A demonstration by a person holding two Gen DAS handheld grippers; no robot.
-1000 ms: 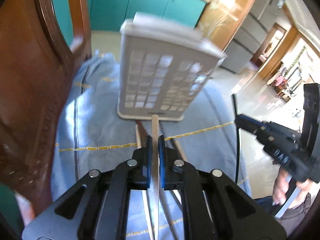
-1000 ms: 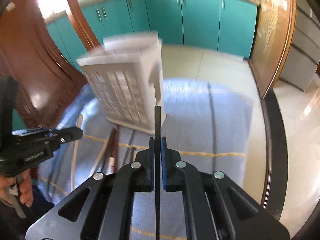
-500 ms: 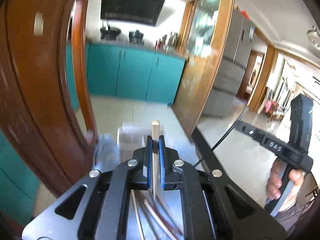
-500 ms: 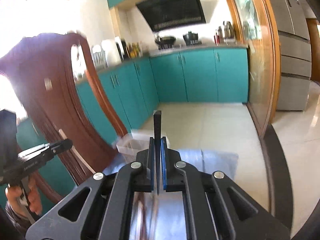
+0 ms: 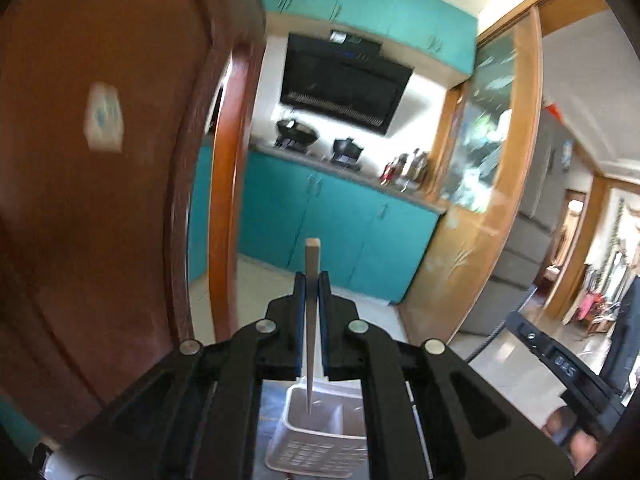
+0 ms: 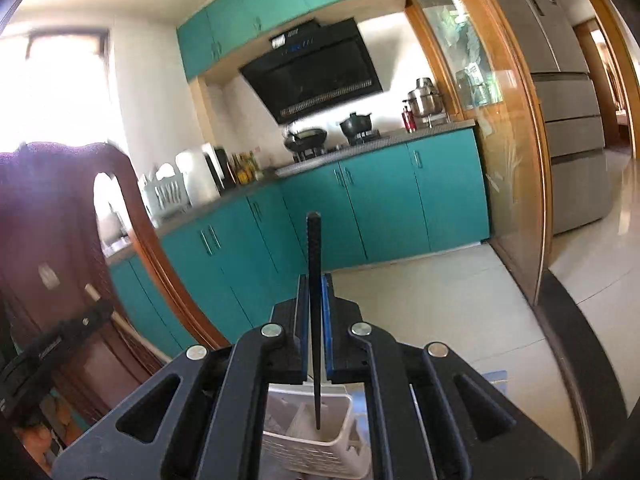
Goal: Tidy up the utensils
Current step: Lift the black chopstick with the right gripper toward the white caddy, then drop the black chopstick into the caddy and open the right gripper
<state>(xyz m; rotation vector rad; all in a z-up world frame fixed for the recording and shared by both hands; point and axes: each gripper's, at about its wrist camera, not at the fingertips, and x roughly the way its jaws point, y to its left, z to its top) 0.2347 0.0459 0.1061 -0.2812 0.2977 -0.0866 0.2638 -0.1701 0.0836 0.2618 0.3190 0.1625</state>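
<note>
- Your left gripper (image 5: pixel 312 280) is clamped on a pale wooden chopstick (image 5: pixel 311 320); the stick stands upright between the blue pads, its blunt end above the fingertips and its thin tip pointing down.
- That tip hangs over the open top of the white utensil basket (image 5: pixel 316 444), which sits below the gripper, seen through the gap in its frame. Whether the tip is already inside a compartment or just above the rim — you cannot tell from the left wrist view.
- Your right gripper (image 6: pixel 316 288) is closed on a black chopstick (image 6: pixel 315 320), also held upright, textured end up, point down.
- In the right wrist view the same white utensil basket (image 6: pixel 320 452) lies directly beneath, with a divider inside it; the black tip appears over the right-hand compartment, near the divider.
- Each gripper shows at the edge of the other's view: the right one (image 5: pixel 560 364) low at the right of the left view, the left one (image 6: pixel 48 348) low at the left of the right view.
- Ahead of you are teal cabinets (image 6: pixel 380 200) and a black range hood (image 6: pixel 316 76); a brown chair back (image 5: pixel 100 160) fills the left side.
</note>
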